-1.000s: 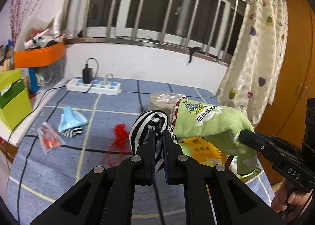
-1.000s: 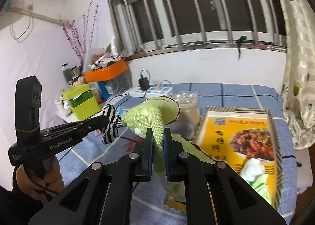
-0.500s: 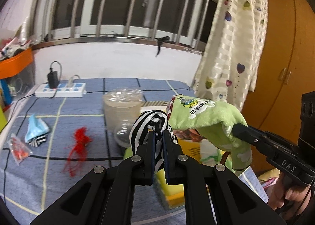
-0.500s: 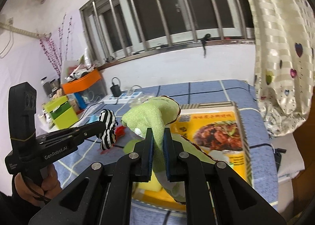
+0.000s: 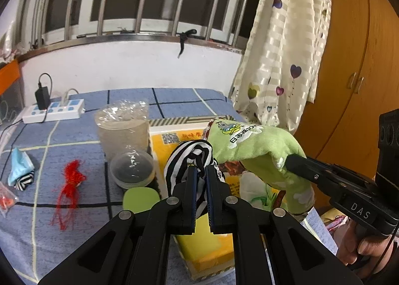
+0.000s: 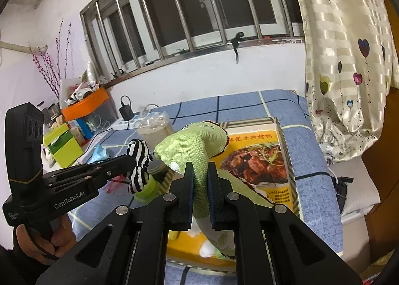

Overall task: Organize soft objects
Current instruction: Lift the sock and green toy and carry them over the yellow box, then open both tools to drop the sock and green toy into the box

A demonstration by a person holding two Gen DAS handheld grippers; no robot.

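The left hand-held gripper (image 5: 201, 172) is clamped tight on the black-and-white striped cuff (image 5: 185, 160) of a soft green fabric garment with a printed cartoon label (image 5: 249, 145), while the right hand-held gripper (image 6: 199, 172) pinches the garment's other green end (image 6: 185, 146). Stretched between the two, the cloth hangs above a yellow cardboard food box (image 6: 259, 157) on the blue checked bed cover (image 5: 74, 135), beside a clear plastic jar (image 5: 122, 128)
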